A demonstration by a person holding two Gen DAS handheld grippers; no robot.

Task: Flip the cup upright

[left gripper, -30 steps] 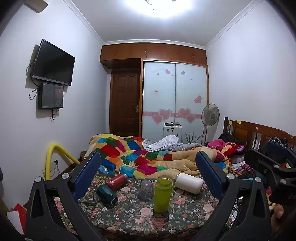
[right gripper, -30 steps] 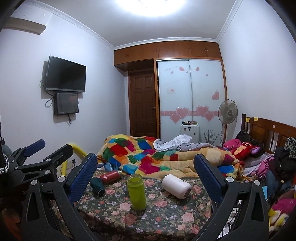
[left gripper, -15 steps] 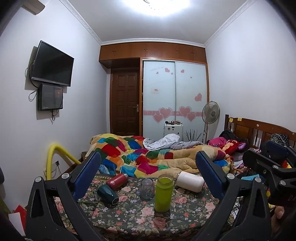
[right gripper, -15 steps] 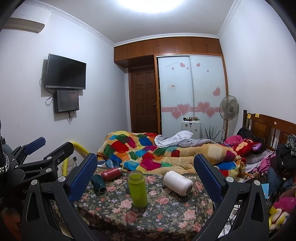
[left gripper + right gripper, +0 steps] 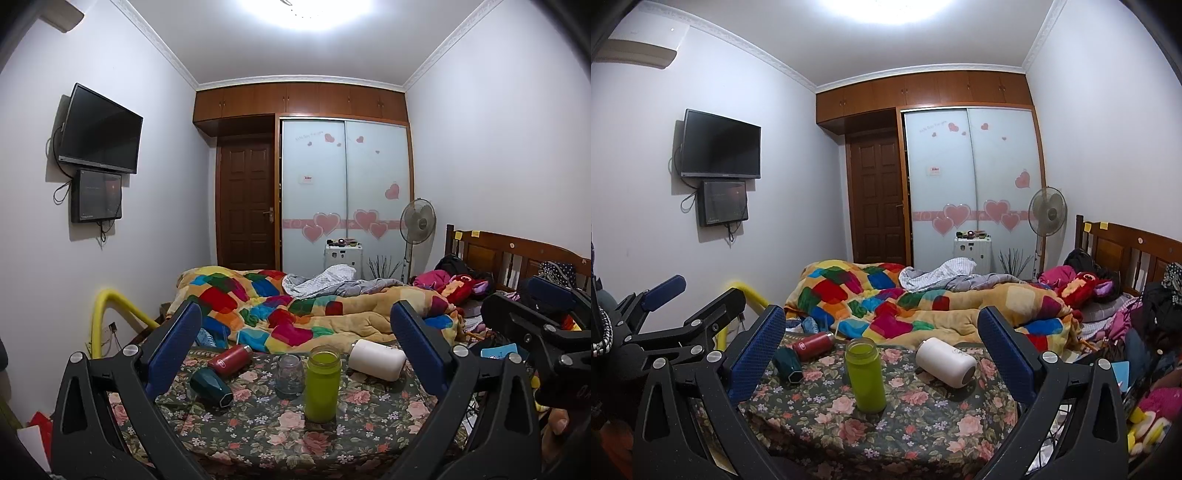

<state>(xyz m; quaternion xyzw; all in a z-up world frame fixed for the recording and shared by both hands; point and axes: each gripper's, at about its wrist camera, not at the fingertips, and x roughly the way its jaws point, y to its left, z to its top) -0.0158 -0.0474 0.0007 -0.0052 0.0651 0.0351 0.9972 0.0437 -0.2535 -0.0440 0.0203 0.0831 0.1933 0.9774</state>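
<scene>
Five drinking vessels sat on the flower-patterned table (image 5: 373, 413), and three of them lay on their sides. The white cup (image 5: 376, 360) lay tipped over at the far right of the table, its open mouth turned toward the near right in the right wrist view (image 5: 945, 362). The red bottle (image 5: 229, 359) lay on its side at the far left, and the dark green cup (image 5: 210, 386) lay just in front of it, close beside it, its hexagonal end facing the near side. Two vessels stood upright: the lime green bottle (image 5: 320, 380) near the table's middle, and one small clear glass jar (image 5: 289, 373) just to its left and slightly farther back. In the right wrist view the lime bottle (image 5: 866, 374) hid the jar.

Two grippers hovered at the near edge of the table, both with their blue-padded fingers spread wide and nothing between them. The left gripper (image 5: 295, 347) framed the whole group of vessels without touching any. The right gripper (image 5: 881, 347) did the same, with the white cup lying between its pads but well clear of them. Each gripper also showed at the edge of the other's view.

Beyond the table lay one bed with a single patchwork quilt (image 5: 295, 314). One standing fan (image 5: 418, 221) stood at the far right by the two sliding wardrobe doors (image 5: 345, 192), and two dark screens hung on the left wall, the television (image 5: 99, 129) above the smaller one.
</scene>
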